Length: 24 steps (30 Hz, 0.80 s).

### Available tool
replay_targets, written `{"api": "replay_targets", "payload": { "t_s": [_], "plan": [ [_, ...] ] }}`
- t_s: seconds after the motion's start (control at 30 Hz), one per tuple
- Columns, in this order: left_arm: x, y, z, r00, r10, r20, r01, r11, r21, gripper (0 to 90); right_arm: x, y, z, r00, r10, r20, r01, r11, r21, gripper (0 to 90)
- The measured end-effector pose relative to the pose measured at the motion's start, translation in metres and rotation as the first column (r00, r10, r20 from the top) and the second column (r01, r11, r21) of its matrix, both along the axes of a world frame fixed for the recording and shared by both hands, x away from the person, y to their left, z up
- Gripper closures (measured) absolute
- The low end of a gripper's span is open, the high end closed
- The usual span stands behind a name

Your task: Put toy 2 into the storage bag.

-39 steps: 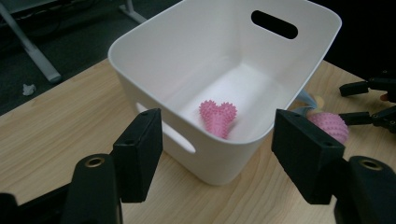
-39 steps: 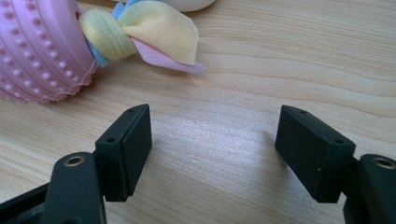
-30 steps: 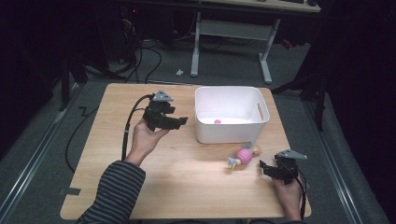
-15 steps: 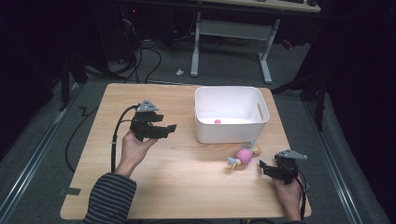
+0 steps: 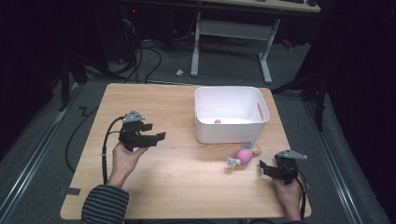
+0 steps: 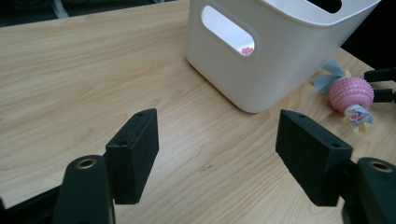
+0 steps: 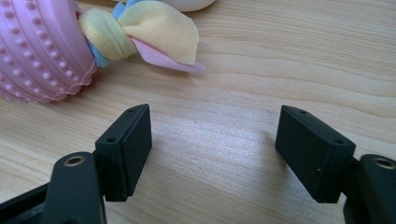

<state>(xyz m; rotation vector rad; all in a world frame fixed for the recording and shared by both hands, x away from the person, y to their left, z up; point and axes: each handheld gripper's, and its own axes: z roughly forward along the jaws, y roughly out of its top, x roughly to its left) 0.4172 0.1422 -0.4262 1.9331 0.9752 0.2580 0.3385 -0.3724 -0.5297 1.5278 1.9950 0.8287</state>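
With one small pink thing (image 5: 217,121) already in the smooth white plastic bin (image 5: 231,133) by the table's (image 5: 187,186) far edge, my nubbed pink ball with cloth tails (image 5: 243,156) lies ungrasped near the right edge, just beyond my empty, spread right gripper (image 5: 265,167), while my left gripper (image 5: 156,135), jaws just opening, holds nothing.

high: overhead, facing forward-down | gripper views: low, close to table (image 5: 177,177) | shared: pink toy (image 5: 244,155)

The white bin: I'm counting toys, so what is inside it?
Inside the white bin one small pink thing lies on the floor near the front wall. That wall hides the floor strip right behind it.
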Motion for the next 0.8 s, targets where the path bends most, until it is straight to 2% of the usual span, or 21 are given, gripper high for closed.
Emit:
{"api": "replay_targets", "payload": {
  "t_s": [0.1, 0.37, 0.67, 0.8],
  "plan": [
    [-0.002, 0.004, -0.005, 0.9999, 0.01, -0.009, -0.01, 1.0, -0.001, 30.0, 0.0, 0.0, 0.0, 1.0, -0.002, -0.001, 0.002, 1.0, 0.001, 27.4],
    [-0.007, 0.01, -0.019, 0.9988, 0.017, -0.047, -0.019, 0.9991, -0.039, 29.9, 0.0, 0.0, 0.0, 1.0, 0.0, 0.0, 0.0, 1.0, 0.0, 27.4],
    [-0.011, 0.01, -0.028, 0.9983, 0.023, -0.055, -0.025, 0.9992, -0.033, 29.5, 0.0, 0.0, 0.0, 1.0, -0.001, 0.0, 0.001, 1.0, 0.0, 27.4],
    [-0.011, 0.009, -0.036, 0.9975, 0.022, -0.067, -0.024, 0.9995, -0.022, 29.4, 0.0, 0.0, 0.0, 1.0, 0.0, 0.0, 0.0, 1.0, 0.0, 27.4]
  ]
}}
